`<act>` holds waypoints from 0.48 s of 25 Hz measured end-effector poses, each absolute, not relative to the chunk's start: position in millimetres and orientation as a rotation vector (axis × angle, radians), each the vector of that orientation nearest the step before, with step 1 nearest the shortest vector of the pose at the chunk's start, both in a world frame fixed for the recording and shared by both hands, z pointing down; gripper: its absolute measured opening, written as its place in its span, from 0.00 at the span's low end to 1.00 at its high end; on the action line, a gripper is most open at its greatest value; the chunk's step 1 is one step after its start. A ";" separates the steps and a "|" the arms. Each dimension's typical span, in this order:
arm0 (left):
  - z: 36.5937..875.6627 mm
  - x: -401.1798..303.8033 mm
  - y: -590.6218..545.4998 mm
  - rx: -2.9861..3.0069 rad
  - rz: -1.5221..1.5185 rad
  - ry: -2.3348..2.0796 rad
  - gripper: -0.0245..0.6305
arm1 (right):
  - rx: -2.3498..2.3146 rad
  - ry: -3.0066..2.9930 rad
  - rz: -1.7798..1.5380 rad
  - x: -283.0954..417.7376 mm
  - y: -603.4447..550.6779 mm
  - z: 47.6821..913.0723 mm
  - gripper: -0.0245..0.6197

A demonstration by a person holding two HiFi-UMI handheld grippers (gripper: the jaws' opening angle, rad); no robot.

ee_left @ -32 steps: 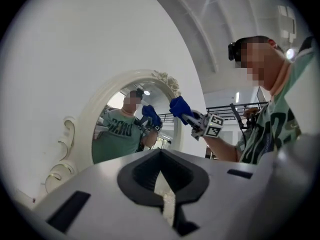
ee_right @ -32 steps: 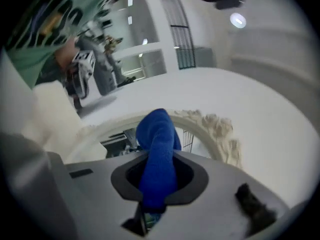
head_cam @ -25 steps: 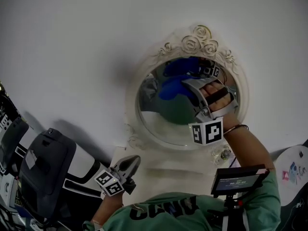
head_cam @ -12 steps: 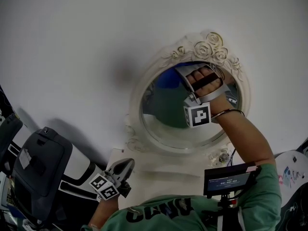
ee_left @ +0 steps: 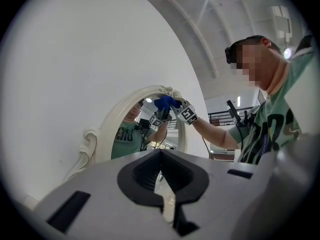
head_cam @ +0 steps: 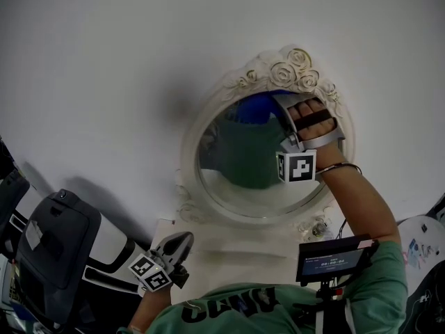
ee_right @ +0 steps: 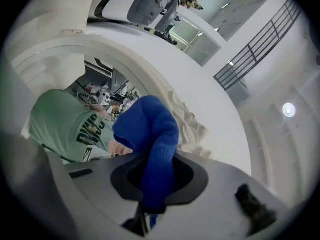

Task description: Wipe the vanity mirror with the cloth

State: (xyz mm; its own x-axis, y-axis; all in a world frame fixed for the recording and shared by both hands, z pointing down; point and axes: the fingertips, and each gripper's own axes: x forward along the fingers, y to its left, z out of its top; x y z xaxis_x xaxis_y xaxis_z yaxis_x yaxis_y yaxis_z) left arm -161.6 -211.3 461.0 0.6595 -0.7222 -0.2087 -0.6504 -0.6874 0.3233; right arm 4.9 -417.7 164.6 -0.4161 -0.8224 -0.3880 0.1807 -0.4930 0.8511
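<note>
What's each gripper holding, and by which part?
Right gripper: blue cloth, clamped by one end, the rest bunched out in front. Left gripper: shut, holding nothing.

Right gripper (head_cam: 284,103) raised, jaws clamped; left gripper (head_cam: 182,241) (jaws together) held low.

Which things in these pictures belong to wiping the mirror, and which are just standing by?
In the job:
vanity mirror
blue cloth, at the top of the glass
right gripper, shut on the cloth

Standing by:
left gripper, shut and empty, held low
grey and black machine at the left
small screen at the person's chest
</note>
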 end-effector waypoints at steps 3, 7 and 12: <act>461.8 -158.3 -213.2 2.657 -0.470 -1.102 0.04 | 1.161 -0.959 -1.901 49.5 -419.2 164.8 0.11; 465.7 -155.5 -216.8 2.648 -0.462 -1.092 0.04 | 1.200 -0.930 -1.798 105.2 -420.9 181.3 0.11; 465.0 -153.9 -215.8 2.654 -0.466 -1.084 0.04 | 1.216 -0.927 -1.730 140.0 -420.9 201.1 0.11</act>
